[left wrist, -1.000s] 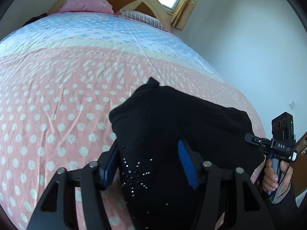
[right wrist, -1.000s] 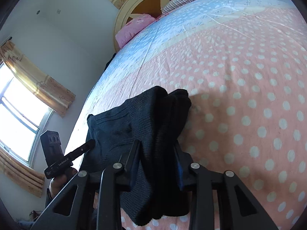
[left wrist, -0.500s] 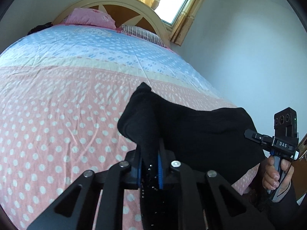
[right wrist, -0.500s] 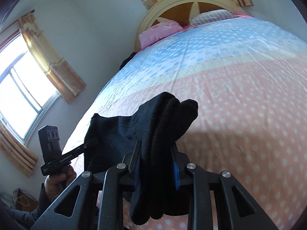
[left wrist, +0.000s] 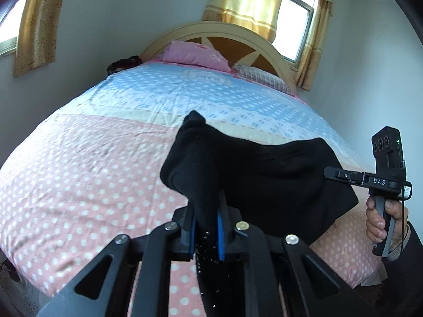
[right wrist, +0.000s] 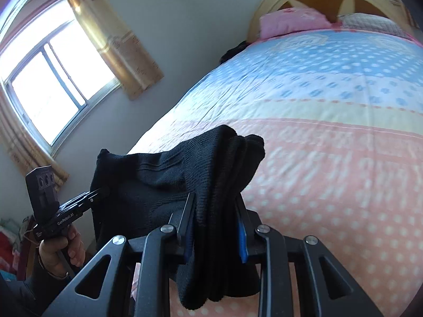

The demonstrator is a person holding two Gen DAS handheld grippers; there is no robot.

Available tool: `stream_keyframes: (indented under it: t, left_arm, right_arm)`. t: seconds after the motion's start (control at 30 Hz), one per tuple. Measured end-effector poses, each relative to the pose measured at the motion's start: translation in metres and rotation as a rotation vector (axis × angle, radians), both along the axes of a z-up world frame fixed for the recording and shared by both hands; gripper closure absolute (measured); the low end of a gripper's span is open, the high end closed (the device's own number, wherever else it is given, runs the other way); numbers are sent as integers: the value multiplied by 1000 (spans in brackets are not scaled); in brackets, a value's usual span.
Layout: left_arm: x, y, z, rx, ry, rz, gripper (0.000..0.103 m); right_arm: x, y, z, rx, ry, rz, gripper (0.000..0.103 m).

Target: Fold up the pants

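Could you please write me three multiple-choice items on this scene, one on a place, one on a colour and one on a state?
1. Where is the pink pillow?
A. against the headboard
B. on the floor
C. under the pants

2. What colour are the pants?
A. white
B. black
C. red

3. How is the left claw?
A. wide open
B. out of view
C. shut on the pants

Answers:
1 A, it lies at the bed's far end below the headboard.
2 B, the cloth is black in both views.
3 C, its blue pads pinch the cloth.
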State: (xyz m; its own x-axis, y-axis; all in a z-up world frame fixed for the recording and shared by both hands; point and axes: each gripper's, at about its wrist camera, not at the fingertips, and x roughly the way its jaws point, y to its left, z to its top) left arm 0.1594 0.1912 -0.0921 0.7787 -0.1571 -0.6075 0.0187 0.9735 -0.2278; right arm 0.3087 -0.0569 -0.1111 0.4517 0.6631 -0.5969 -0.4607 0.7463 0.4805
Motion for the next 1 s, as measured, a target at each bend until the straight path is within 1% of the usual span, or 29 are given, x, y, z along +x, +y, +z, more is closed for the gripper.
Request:
stream_keyframes:
  t: [0.1,0.23,0.3,0.37,0.4,0.43,0.5,0.53,0.57,0.6,0.7,0.83,0.93,1.0]
  left_arm:
    - [-3,21,-14,9,28,39,90]
    - [1,36,-49,-14,96,56,89]
    - [2,39,-62,-8,111,77,80]
    - [2,39,-71,13,119,102,61]
    - [-1,40,-73,17,119,112,57]
    - [-3,40,-75,25,119,122,50]
    - [-7,39,-75,54,113,127,46]
    - [-9,41,-75,73,110,135,40]
    - [-11,40,-76,92,108,143,35]
    - [-10,41,-76,103,109,147,33]
    - [-10,42,-81,104,121,150,32]
    - [-12,40,-81,131,121,163,31]
    - [-11,36,-79,170,121,184,26]
    - [-11,35,-79,182,124,195,25]
  right_arm:
    - [11,23,-17,-3,44,18,76]
    - [29,34,-43,-13,111,-4,76]
    - [35,34,-50,-22,135,-14,76]
    - [40,27,-57,-16,159,-31,72]
    - [41,25,-59,-11,165,-38,71]
    - [40,23,-61,-12,167,-45,66]
    - [38,19,-65,-26,164,-65,63]
    - [37,15,-68,-26,169,-75,58]
    - [38,12,-71,-24,177,-89,49]
    - [39,9,-75,-20,186,-103,47]
    - [38,5,-78,-1,184,-107,47]
    - [34,9,-76,-42,154,-114,47]
    - [33,12,-76,-65,141,-126,44]
    - [32,13,-76,-72,141,-132,43]
